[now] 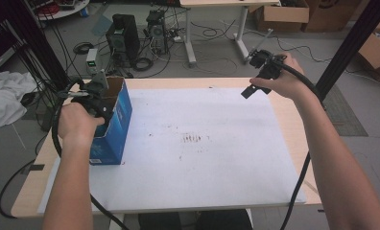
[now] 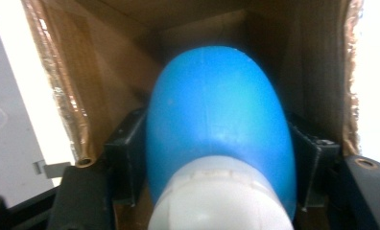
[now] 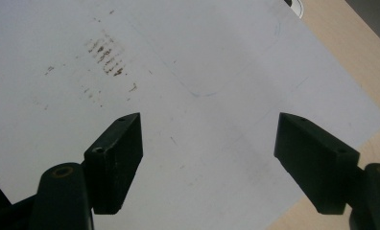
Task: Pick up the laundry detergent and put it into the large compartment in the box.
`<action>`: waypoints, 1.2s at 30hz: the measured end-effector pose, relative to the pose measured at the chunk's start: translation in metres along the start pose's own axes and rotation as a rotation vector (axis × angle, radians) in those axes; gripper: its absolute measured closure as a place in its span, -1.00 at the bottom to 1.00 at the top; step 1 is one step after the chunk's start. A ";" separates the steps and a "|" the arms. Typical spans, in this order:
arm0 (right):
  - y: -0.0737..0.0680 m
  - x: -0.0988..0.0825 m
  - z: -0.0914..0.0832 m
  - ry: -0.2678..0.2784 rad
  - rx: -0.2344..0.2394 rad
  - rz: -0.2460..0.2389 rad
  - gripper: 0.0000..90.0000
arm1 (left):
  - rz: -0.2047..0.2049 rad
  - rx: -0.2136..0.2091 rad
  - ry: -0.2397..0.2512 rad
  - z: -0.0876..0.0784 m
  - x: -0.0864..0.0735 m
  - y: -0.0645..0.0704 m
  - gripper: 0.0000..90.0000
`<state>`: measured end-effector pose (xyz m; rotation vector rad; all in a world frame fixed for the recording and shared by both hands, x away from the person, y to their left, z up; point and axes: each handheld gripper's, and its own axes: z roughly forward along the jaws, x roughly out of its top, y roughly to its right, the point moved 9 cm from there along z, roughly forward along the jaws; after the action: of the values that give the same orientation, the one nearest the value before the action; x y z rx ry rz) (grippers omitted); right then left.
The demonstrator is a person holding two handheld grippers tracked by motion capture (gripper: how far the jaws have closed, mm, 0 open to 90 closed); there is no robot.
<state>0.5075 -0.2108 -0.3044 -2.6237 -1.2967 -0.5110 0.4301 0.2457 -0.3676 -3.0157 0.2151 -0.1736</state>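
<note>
Risk lies at the blue box [image 1: 112,125], standing open-topped at the table's [image 1: 284,115] left edge: pulling the blue bulb [image 2: 219,120] out at an angle could catch the cardboard wall and tip the box. Inside that box, the left gripper [image 2: 219,158] pinches the bulb, its white neck nearest the camera. The right gripper [image 3: 209,158] hovers spread and empty over the white sheet [image 3: 217,62] near the far right corner, hand raised, forearm reaching forward.
</note>
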 end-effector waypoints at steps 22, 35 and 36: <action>-0.002 -0.002 -0.005 0.007 -0.002 0.001 -0.44 | 0.020 0.060 0.011 -0.017 -0.005 -0.001 -0.46; -0.008 0.001 -0.008 0.010 -0.005 0.000 -0.44 | 0.085 0.065 0.076 -0.060 -0.005 0.010 -0.58; -0.008 0.001 -0.009 0.010 -0.005 -0.001 -0.44 | 0.095 0.067 0.080 -0.064 -0.005 0.012 -0.59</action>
<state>0.4998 -0.2083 -0.2959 -2.6215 -1.2954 -0.5281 0.4163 0.2280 -0.3064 -2.9276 0.3522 -0.2875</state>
